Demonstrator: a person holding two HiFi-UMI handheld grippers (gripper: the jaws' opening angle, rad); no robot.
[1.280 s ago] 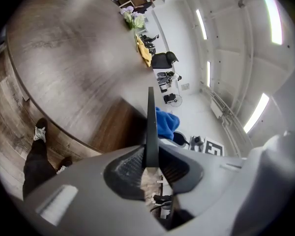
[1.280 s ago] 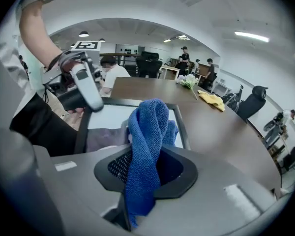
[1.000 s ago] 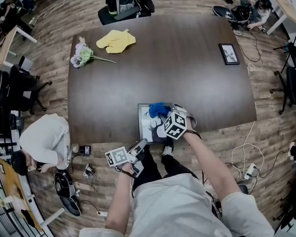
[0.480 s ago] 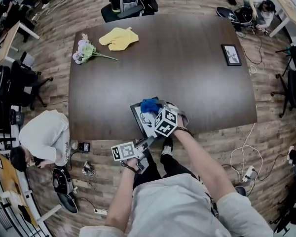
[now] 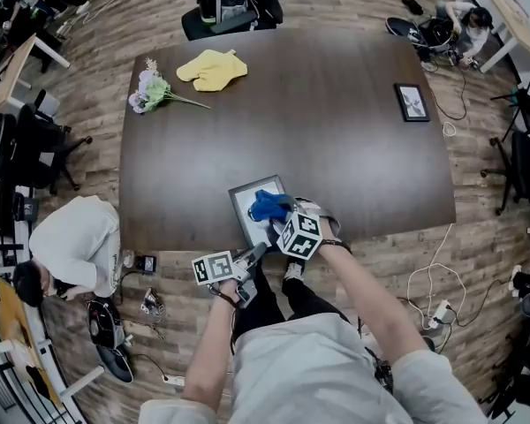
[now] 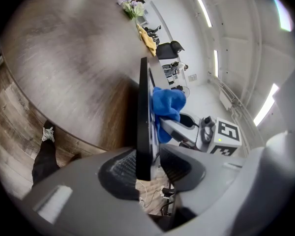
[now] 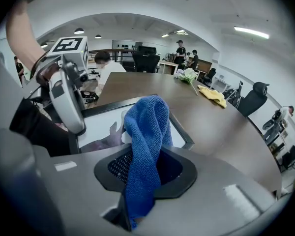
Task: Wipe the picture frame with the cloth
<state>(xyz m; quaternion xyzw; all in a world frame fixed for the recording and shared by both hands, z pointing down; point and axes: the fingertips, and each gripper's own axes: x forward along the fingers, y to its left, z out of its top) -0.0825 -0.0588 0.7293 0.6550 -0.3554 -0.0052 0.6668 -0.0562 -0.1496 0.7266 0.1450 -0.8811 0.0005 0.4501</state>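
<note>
A black picture frame point(image 5: 244, 208) with a white print rests at the table's near edge. My left gripper point(image 5: 255, 253) reaches up from below the edge. The frame's near rim point(image 6: 143, 107) stands edge-on between its jaws, which have just been opening, and a gap shows beside one pad. My right gripper point(image 5: 283, 217) is shut on a blue cloth point(image 5: 268, 205), and the cloth's bunched end point(image 7: 147, 122) lies on the frame's glass point(image 7: 98, 127). In the left gripper view the cloth point(image 6: 167, 104) lies against the frame's right side.
On the dark table point(image 5: 336, 148), a yellow cloth point(image 5: 212, 69) and a flower bunch point(image 5: 152, 91) lie at the far left. A small framed picture point(image 5: 412, 101) sits far right. A person point(image 5: 75, 246) crouches left of the table. Cables cover the floor.
The frame has turned and its near edge has come down with the left gripper. The right gripper and the cloth have slid leftwards over the glass.
</note>
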